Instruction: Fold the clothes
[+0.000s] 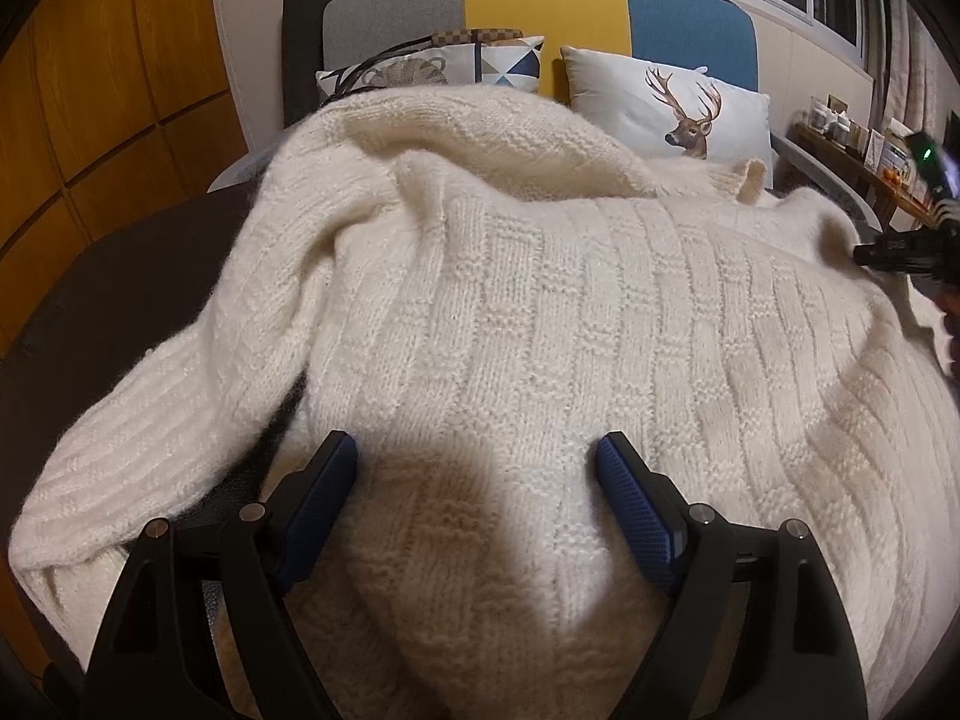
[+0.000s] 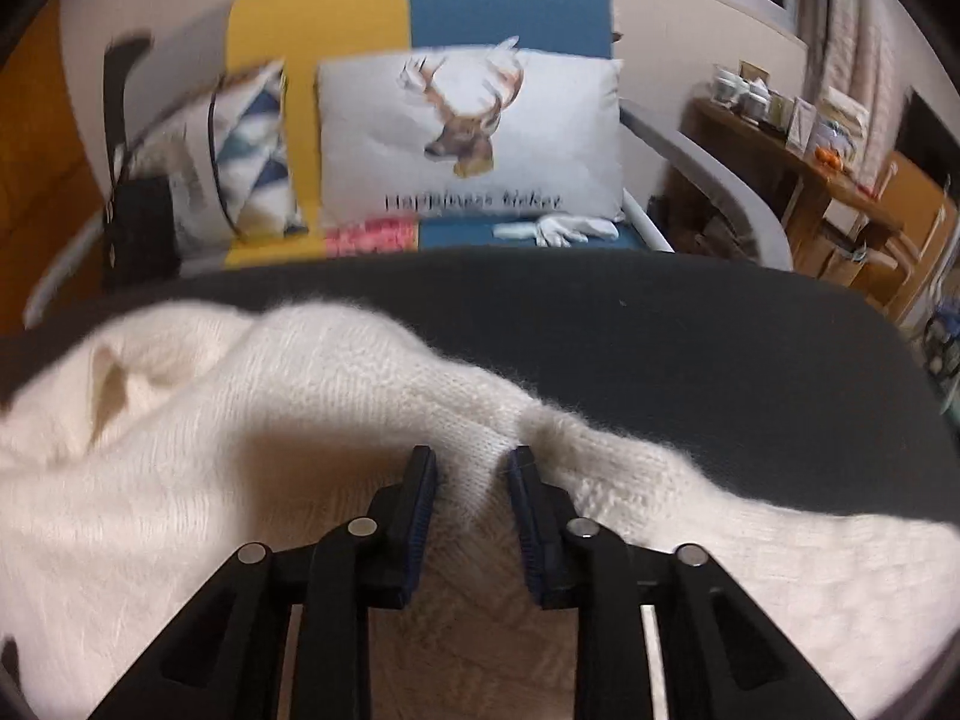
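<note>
Nearest the left wrist camera, the left claw (image 1: 477, 456) hangs spread wide above the lower body of a cream knitted sweater (image 1: 540, 330), its blue pads (image 1: 636, 516) well apart and pressing on nothing, its shadow falling on the knit between them. That sweater lies spread over a dark table (image 1: 120, 300), one ribbed sleeve (image 1: 132, 468) trailing off to the left and the collar end bunched in folds at the far side. At the right edge of the same view the right claw (image 1: 864, 255) shows as a black tip touching the sweater's far right corner. Seen from the right wrist camera, the right claw (image 2: 471, 462) is drawn narrow, and a ridge of the sweater (image 2: 300, 420) rises between its two pads (image 2: 423, 498); the knit fills the gap and the pads look pressed against it, pinching the fold near the garment's edge. This view is blurred. Beyond the sweater's edge the bare dark table (image 2: 720, 360) runs across. Behind the table stands a sofa (image 2: 498, 6) with grey, yellow and blue panels, carrying a white pillow with a deer head (image 2: 468, 132) and, to its left, a pillow with blue triangles (image 2: 240, 162). A white glove (image 2: 558, 231) lies on the blue seat below the deer pillow. Farther right, a wooden sideboard (image 2: 828, 180) holds cups and small framed cards.
</note>
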A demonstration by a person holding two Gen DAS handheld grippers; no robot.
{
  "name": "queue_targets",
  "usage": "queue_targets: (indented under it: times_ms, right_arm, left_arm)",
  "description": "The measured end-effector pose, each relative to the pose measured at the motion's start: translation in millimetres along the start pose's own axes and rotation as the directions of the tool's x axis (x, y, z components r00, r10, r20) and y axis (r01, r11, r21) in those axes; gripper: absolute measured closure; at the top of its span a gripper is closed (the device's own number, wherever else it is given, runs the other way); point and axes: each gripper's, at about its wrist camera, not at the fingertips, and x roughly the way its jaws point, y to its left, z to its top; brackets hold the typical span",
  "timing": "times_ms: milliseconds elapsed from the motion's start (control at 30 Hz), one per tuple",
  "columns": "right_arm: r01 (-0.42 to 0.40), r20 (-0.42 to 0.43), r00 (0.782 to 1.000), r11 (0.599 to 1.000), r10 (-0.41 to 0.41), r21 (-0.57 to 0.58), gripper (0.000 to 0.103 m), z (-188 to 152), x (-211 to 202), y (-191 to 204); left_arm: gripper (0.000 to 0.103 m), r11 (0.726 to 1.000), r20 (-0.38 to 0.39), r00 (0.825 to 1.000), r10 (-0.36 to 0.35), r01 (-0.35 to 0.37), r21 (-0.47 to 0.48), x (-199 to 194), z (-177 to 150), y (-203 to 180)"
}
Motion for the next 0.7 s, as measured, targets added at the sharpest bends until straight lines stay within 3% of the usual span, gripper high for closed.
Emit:
queue_targets:
  times_ms: [67, 133, 200, 233, 300, 333, 500, 633, 700]
  right_arm:
    - [-0.037, 0.024, 0.999, 0.999, 0.037, 0.009, 0.076, -1, -27, 15]
    - [-0.165, 0.055, 0.985, 0.986, 0.164, 0.028, 0.073, -12, -59, 38]
    - [-0.331, 0.06, 0.942, 0.944, 0.33, 0.006, 0.073, -26, -83, 72]
    - [-0.379, 0.049, 0.924, 0.925, 0.379, -0.015, 0.073, -34, -89, 91]
    - [-0.41, 0.03, 0.91, 0.91, 0.413, -0.059, 0.073, -54, -95, 125]
    - [-0.412, 0.026, 0.909, 0.908, 0.415, -0.076, 0.073, -64, -95, 139]
    - [-0.325, -0.003, 0.945, 0.939, 0.327, -0.107, 0.072, -99, -69, 164]
    - [-0.296, 0.009, 0.954, 0.946, 0.299, -0.129, 0.072, -102, -64, 167]
    - [-0.237, 0.019, 0.97, 0.956, 0.244, -0.172, 0.072, -99, -61, 179]
  left_arm:
    - [0.018, 1.0, 0.001, 1.0, 0.004, -0.004, 0.002, 0, 1, -1]
    - [0.018, 1.0, 0.0, 1.0, 0.001, -0.001, 0.001, 0, 2, 0]
    - [0.018, 1.0, 0.0, 1.0, -0.003, 0.003, -0.001, 1, 4, 0]
    - [0.018, 1.0, 0.0, 1.0, -0.007, 0.007, -0.004, 0, 4, 1]
    - [0.018, 1.0, 0.001, 1.0, -0.019, 0.019, -0.012, -1, 4, 3]
    - [0.018, 0.999, 0.003, 1.0, -0.027, 0.027, -0.018, -2, 4, 4]
    - [0.017, 0.997, 0.012, 0.998, -0.069, 0.07, -0.045, -4, 4, 10]
    - [0.015, 0.998, 0.006, 0.998, -0.059, 0.06, -0.029, -3, 5, 6]
    - [0.015, 0.997, 0.001, 0.998, -0.067, 0.067, -0.03, -4, 7, 6]
